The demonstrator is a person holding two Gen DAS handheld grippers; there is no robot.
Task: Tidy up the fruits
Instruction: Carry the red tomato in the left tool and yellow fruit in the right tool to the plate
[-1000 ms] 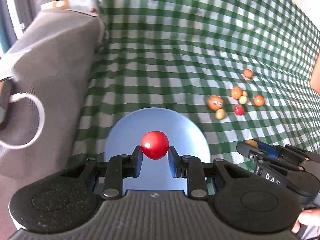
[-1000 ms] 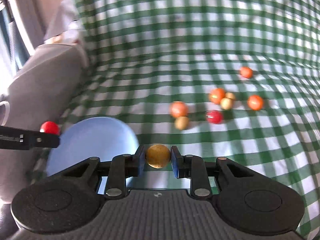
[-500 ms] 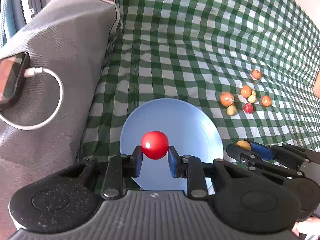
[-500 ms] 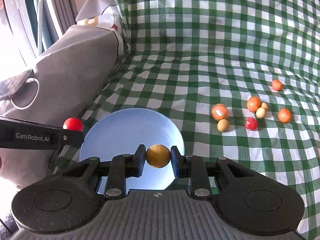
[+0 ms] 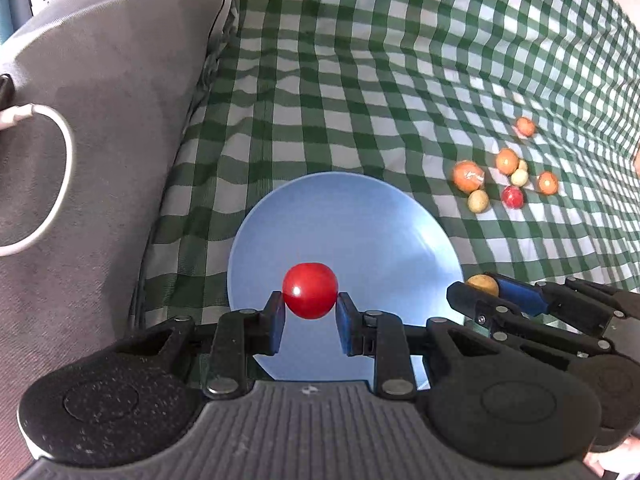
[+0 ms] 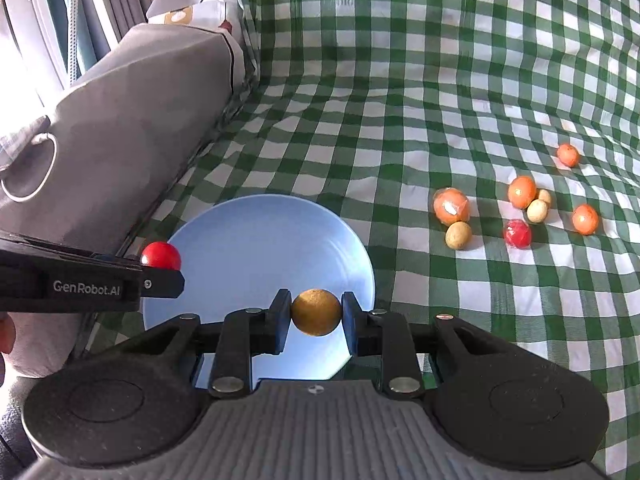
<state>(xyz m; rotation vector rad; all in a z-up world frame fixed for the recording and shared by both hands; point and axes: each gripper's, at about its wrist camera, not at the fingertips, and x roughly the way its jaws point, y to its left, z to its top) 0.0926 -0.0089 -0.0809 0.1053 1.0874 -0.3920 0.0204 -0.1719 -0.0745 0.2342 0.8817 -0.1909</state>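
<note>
Left gripper (image 5: 310, 314) pinches glossy red round fruit (image 5: 310, 290); right gripper (image 6: 316, 320) pinches dull golden-brown round fruit (image 6: 316, 312). Both poised over empty round pale-blue plate (image 6: 256, 232), likely for release. Loose fruits (image 6: 520, 208) lie at 2 o'clock on green-checked cloth (image 6: 400, 100).

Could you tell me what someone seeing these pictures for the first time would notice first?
The eye goes first to the red fruit pinched in the left gripper and the golden-brown fruit pinched in the right gripper, both held over the blue plate. Next comes the green checked cloth, with a cluster of small orange, tan and red fruits lying on it to the plate's right.
</note>
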